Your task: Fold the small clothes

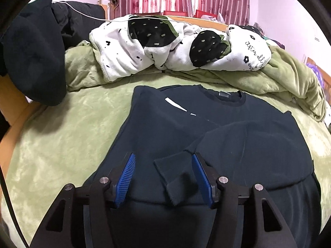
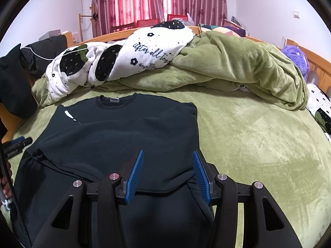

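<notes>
A dark navy sweater (image 1: 165,119) lies flat on the green bed cover, neck toward the far side, with both sleeves folded in across its body. One sleeve's cuff (image 1: 171,175) rests between the blue pads of my left gripper (image 1: 163,157), close to the right pad; the jaws stand apart and do not press on it. In the right wrist view the same sweater (image 2: 124,128) spreads to the left. My right gripper (image 2: 168,153) hovers open over its lower right part, with nothing pinched. The left gripper (image 2: 18,142) shows at the left edge of that view.
A green bed cover (image 1: 62,134) spans the bed. Behind the sweater lie a white strawberry-print blanket (image 1: 144,47) and a crumpled green quilt (image 2: 248,66). Dark clothing (image 1: 31,62) is piled at the left. A purple plush toy (image 2: 295,60) sits by the wooden bed frame.
</notes>
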Demonstrator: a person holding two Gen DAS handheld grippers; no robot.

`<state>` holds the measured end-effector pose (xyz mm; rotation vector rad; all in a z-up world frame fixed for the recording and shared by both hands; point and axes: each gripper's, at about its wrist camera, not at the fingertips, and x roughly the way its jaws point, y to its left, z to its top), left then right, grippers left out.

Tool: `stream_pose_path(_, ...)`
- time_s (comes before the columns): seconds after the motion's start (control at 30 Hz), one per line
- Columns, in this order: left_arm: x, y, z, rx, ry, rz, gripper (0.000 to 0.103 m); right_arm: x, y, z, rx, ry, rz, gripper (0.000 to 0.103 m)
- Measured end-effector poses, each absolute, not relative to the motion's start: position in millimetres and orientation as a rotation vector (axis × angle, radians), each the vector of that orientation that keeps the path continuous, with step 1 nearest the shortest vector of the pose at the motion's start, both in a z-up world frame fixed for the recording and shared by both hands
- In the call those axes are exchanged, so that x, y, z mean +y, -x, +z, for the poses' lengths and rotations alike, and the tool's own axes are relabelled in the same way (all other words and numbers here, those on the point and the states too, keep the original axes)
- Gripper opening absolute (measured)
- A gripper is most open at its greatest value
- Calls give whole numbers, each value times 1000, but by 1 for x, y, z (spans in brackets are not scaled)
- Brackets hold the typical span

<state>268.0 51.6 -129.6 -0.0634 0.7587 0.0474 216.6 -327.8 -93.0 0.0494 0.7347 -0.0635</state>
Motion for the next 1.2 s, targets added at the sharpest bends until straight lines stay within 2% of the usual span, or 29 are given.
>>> stream_pose_path(0.33, 49, -281, -191, 872, 121, -11, 56, -327, -238, -122, 809, -31, -54, 49)
stream_pose_path(0.5, 49, -280, -194, 872, 129, -22, 59, -319, -240, -130, 827, -4, -39, 49)
stream_pose_path(0.67, 44, -283, -195, 854, 102, -14, 57, -316, -239, -130, 829, 12, -37, 49)
stream_pose_path(0.73, 42, -282, -193, 831, 87, 0, 46, -316, -239, -130, 829, 16, -44, 49)
stream_pose_path(0.8, 38, -284, -188, 820, 60, -7, 27, -317, -240, -129, 831, 15, -50, 49)
stream_pose_path(0.9, 37, -283, -179, 779, 20, -9, 12, -319, -242, -129, 831, 9, -59, 49)
stream_pose_path(1.2, 63, -288, -143, 698, 36, -9, 11, -308, -246, -125, 832, 18, -54, 49)
